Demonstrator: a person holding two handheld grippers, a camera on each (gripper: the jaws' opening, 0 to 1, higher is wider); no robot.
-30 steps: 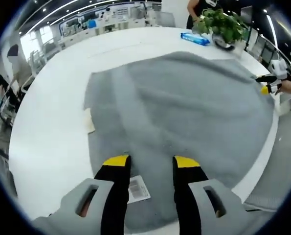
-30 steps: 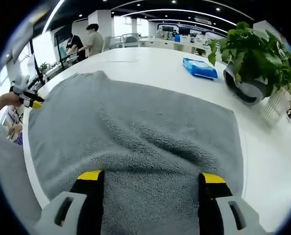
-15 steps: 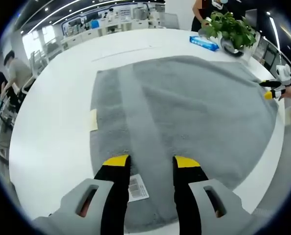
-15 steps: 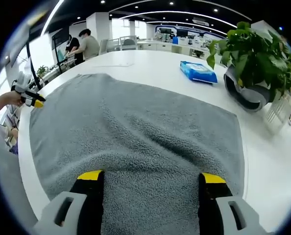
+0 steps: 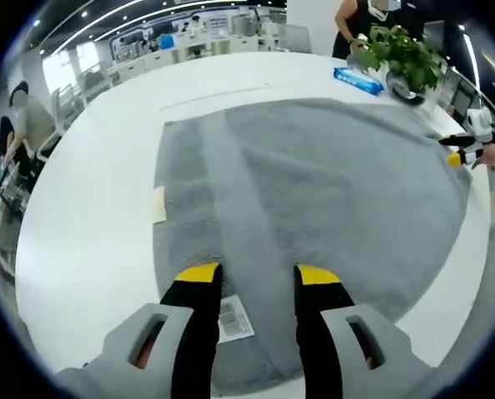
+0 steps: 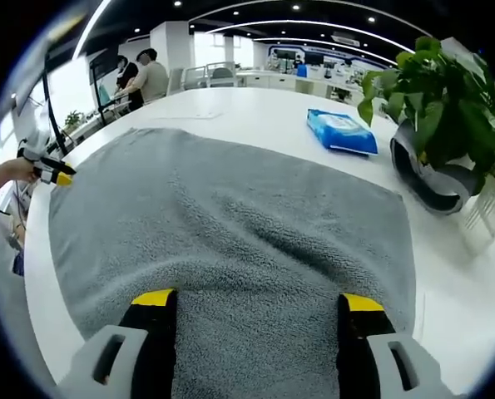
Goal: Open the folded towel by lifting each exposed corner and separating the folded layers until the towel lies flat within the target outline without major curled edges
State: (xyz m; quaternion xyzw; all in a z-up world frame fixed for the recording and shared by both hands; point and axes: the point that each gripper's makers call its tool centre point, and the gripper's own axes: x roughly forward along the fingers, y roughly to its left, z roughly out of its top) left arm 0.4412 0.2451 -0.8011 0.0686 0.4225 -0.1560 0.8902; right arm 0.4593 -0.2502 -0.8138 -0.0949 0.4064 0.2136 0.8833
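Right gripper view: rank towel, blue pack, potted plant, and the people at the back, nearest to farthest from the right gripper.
1. Grey towel: directly beneath the right gripper, between its jaws.
2. Potted plant: right side, on the white table.
3. Blue pack: centre-right, beyond the towel's far edge; close to the plant's rank.
4. People: upper left, past the table.

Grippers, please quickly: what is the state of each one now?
Left gripper: open, jaws apart over the grey towel, holding nothing.
Right gripper: open wide over the towel, holding nothing.
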